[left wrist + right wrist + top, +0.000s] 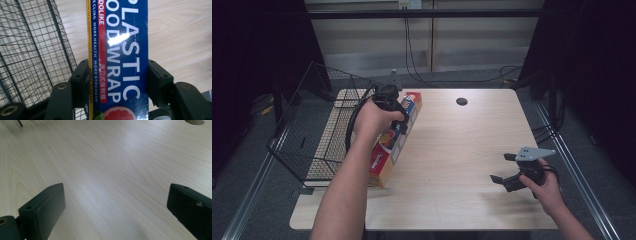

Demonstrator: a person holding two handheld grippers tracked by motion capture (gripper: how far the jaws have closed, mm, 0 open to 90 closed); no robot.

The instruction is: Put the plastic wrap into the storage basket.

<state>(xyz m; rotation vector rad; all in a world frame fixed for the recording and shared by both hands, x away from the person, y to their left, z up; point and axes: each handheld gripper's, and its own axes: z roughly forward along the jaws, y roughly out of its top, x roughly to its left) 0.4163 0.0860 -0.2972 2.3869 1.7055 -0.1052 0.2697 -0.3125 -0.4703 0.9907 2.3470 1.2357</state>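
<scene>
One box [120,60], clenched across its width in my left tool [388,100], runs lengthwise beside the basket [312,130]. My right tool [507,172] gapes empty, well apart from it.

Glossy box [120,62], matt wooden table [462,150]

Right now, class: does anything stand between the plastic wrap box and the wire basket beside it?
Nothing visible does. The left gripper has its jaws on both sides of the plastic wrap box, which lies right alongside the wire basket. Only the basket's own near wall separates them.
</scene>
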